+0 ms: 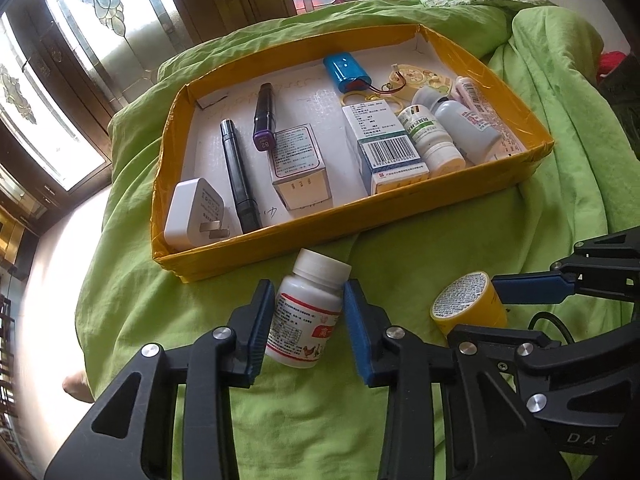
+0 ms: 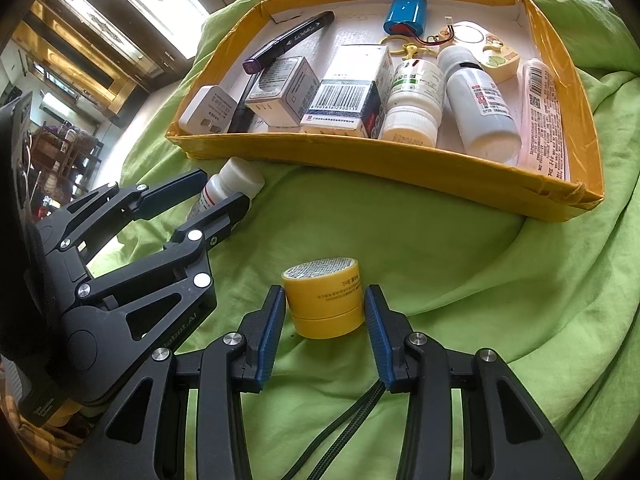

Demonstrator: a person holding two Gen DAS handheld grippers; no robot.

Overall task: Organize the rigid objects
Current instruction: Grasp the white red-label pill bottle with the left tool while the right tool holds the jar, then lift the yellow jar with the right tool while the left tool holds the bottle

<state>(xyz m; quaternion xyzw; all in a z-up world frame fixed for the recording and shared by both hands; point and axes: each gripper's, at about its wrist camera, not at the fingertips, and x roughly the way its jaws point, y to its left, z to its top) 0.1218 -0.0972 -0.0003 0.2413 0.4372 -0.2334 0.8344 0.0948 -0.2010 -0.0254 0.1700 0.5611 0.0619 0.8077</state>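
Our left gripper (image 1: 306,322) has its blue pads (image 1: 256,320) pressed against both sides of a white pill bottle (image 1: 308,312), which lies on the green bedspread (image 1: 168,320) with its white cap toward the tray; its label is white with red bands, small print and a picture of chickens. The gripper slants steeply down from above, and the bottle sits between its fingertips. Our right gripper (image 2: 325,320), tilted down just as steeply, clamps a small yellow jar (image 2: 324,300) by its sides; the jar stands with a printed round face up and a seam near its bottom. The two grippers sit side by side, close together. Just beyond them lies the yellow tray (image 1: 280,236), holding a white charger (image 1: 194,216), pens, boxes, bottles and a blue battery pack (image 1: 346,72).
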